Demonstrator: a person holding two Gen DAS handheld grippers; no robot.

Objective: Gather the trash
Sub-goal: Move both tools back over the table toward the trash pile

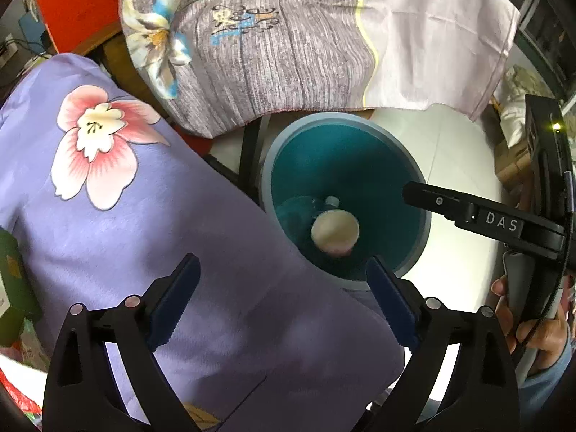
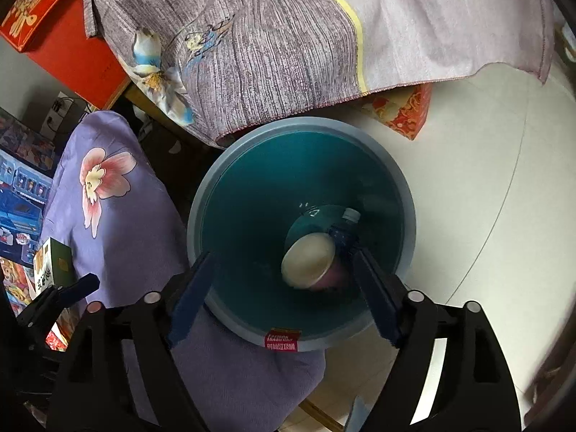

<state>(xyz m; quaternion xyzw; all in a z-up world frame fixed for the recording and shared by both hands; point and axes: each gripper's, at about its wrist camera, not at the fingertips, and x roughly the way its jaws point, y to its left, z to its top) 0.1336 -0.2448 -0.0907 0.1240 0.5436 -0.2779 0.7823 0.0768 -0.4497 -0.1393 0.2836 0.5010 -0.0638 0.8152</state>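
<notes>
Left gripper (image 1: pixel 282 300): jaws wide, empty, over the lilac cover.
Right gripper (image 2: pixel 284 289): spread, empty, above the bin.
Trash: paper cup (image 2: pixel 309 264) and bottle (image 2: pixel 347 225) inside teal waste bin (image 2: pixel 201 194).
Advice: lift clear of the rim.

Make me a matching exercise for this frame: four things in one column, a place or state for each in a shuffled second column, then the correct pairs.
Things
1. paper cup
2. plastic bottle
3. purple flowered cloth
4. left tongs

Places or states
A. open, nothing between the pads
B. draped beside the bin, touching its rim
C. at the bottom of the bin, open mouth facing the camera
D. in the bin, partly hidden behind the cup, white cap showing

Pairs: 1-C, 2-D, 3-B, 4-A
</notes>
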